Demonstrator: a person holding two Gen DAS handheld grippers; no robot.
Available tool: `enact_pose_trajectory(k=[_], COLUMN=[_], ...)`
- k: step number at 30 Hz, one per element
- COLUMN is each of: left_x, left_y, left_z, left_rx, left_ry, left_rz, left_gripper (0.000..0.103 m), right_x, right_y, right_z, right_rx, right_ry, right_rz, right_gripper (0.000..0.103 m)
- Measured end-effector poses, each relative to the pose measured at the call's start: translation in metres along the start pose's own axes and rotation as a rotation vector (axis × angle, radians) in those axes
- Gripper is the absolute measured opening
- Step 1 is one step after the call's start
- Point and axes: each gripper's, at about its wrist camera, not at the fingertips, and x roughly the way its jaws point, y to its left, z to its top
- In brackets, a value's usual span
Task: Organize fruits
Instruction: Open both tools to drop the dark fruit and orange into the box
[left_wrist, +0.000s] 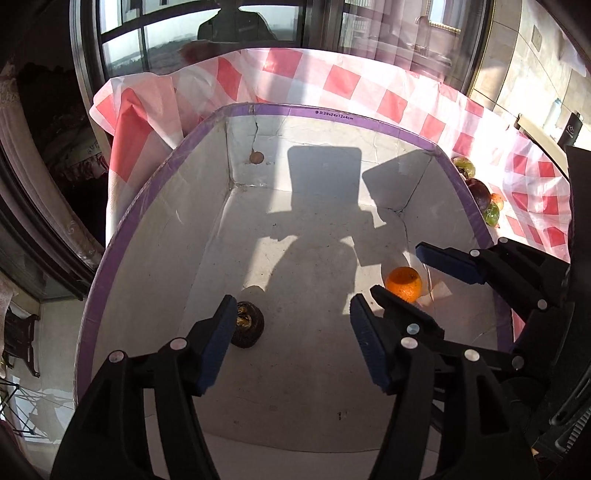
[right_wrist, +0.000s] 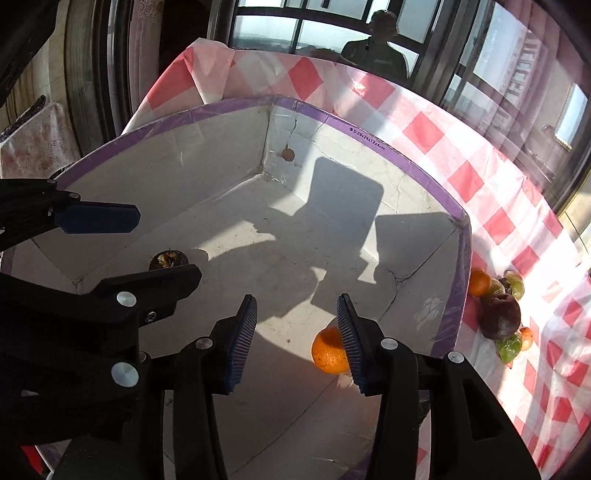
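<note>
1. Fruits: an orange (right_wrist: 327, 350) and a dark fruit (left_wrist: 248, 329) lie on the floor of a white box (left_wrist: 155, 206) with a purple rim; more fruit (right_wrist: 502, 314) sits in a small heap on the checked cloth (right_wrist: 461, 177), just outside the box's right wall.
2. The left gripper (left_wrist: 291, 343) hangs over the box floor with its jaws apart and nothing between them. The dark fruit lies just beside the left pad, partly hidden behind it; whether they touch I cannot tell.
3. The right gripper (right_wrist: 297, 339) points down into the box, jaws apart and empty. The orange sits on the floor at the right pad, partly behind it, not squeezed.
4. In the left view the orange lies between the right gripper's two fingers (left_wrist: 454, 264), near the box's right wall.
5. Both grippers' shadows fall across the box floor and far wall.
6. A person's reflection (right_wrist: 375, 48) shows in the window behind the table.
</note>
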Motion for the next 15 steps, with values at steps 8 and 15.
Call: enact_pose_trajectory(k=[8, 15], left_x=[-0.003, -0.031], left_y=[0.006, -0.012], left_z=[-0.001, -0.006], left_rx=[-0.055, -0.016], left_ry=[-0.02, -0.218], left_rz=[-0.03, 0.162], left_gripper=[0.076, 0.094], right_x=[-0.023, -0.062], right_y=[-0.011, -0.058], right_z=[-0.012, -0.054], right_rx=[0.077, 0.203], right_ry=[-0.164, -0.373], right_rz=[0.034, 0.123], right_gripper=[0.059, 0.078])
